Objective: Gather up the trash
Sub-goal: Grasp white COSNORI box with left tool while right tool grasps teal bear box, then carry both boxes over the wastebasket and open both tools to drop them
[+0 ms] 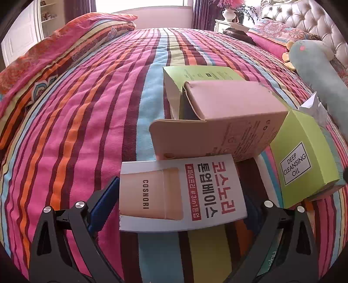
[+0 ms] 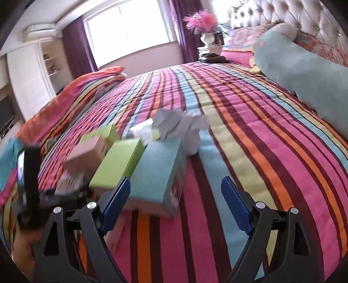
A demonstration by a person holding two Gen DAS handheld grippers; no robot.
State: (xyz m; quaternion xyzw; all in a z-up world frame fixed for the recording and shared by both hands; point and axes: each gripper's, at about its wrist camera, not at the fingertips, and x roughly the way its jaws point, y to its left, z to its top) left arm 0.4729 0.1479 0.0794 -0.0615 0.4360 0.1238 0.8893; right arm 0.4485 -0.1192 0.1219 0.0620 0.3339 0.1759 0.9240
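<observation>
On the striped bedspread (image 1: 87,130) lies a heap of empty cartons. My left gripper (image 1: 182,206) is shut on a white COSNORI box (image 1: 174,196), with a pad against each side. Beyond it lie a pink box (image 1: 228,122), a green box (image 1: 195,74) and a green "Deep Cleansing Oil" box (image 1: 304,165), with crumpled white paper (image 1: 313,106) at the right. My right gripper (image 2: 176,202) is open. The near end of a light blue box (image 2: 156,174) lies between its fingers, close to the left pad and apart from the right one. Crumpled paper (image 2: 180,124) sits behind that box.
A long blue plush toy (image 2: 304,71) lies along the right side of the bed by the tufted headboard (image 2: 282,15). A folded quilt (image 2: 71,102) is piled at the far left. A nightstand with a vase of pink flowers (image 2: 208,37) stands beyond the bed.
</observation>
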